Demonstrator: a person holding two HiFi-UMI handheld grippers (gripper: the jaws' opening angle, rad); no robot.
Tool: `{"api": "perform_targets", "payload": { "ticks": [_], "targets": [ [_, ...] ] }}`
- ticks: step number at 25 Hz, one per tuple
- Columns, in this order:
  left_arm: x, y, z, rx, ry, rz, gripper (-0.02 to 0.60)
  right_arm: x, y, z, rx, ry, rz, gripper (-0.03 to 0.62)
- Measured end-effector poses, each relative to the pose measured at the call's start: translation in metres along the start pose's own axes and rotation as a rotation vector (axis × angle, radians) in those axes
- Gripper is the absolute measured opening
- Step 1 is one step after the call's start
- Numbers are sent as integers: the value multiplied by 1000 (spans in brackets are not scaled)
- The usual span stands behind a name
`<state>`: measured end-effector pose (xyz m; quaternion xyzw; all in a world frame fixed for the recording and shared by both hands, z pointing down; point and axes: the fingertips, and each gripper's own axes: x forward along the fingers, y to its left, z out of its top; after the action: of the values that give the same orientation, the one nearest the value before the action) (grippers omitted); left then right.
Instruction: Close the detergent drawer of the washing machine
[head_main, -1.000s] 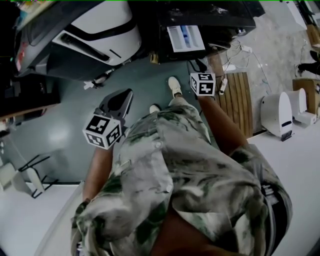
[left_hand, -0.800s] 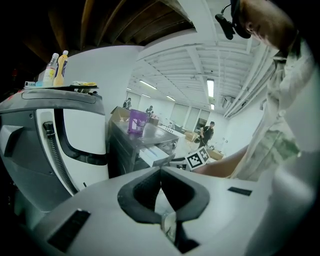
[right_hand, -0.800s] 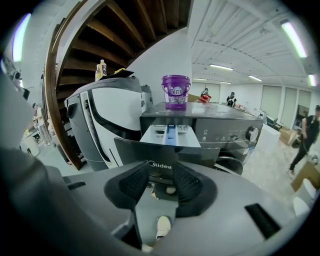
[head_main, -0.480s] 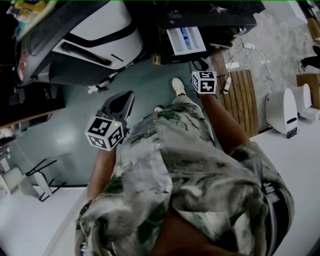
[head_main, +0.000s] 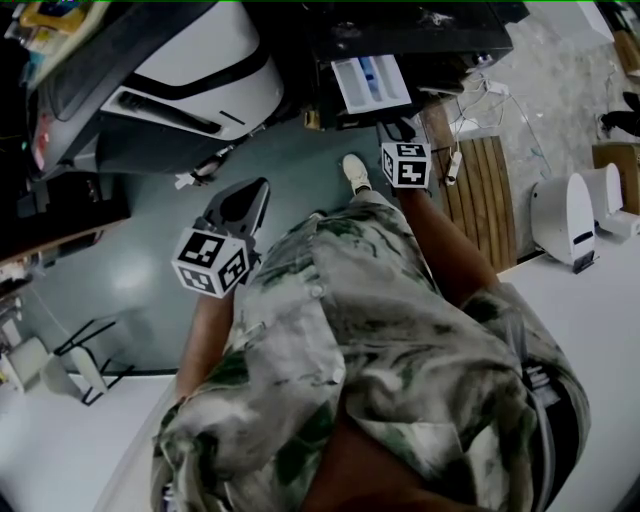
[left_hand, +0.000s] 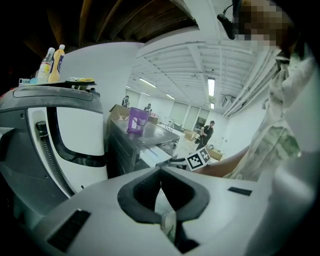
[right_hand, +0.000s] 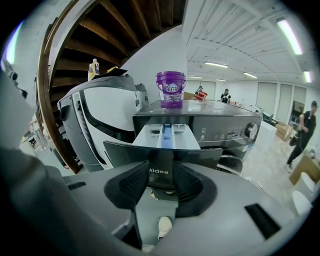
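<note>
Our right claw (right_hand: 161, 174) is spread, with the pulled-out detergent drawer (right_hand: 165, 134) of the washing machine (right_hand: 227, 127) just ahead of its tips. Our left claw (left_hand: 160, 172) is pressed together on nothing, well apart from the drawer.

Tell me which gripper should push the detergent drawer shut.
Right. The right gripper faces the pulled-out detergent drawer head-on, its open jaws framing the drawer's front panel. The left gripper, jaws together, sits farther from the drawer and off to its side, by the white machine.
</note>
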<state>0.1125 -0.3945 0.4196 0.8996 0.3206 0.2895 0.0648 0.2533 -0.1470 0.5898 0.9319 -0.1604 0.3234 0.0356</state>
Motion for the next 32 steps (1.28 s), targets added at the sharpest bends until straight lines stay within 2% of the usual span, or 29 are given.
{"api": "perform_targets", "payload": {
  "ticks": [32],
  "targets": [
    [35,2,13,-11,12,6,23,19,-5,18,44,-4,32,164]
  ]
}}
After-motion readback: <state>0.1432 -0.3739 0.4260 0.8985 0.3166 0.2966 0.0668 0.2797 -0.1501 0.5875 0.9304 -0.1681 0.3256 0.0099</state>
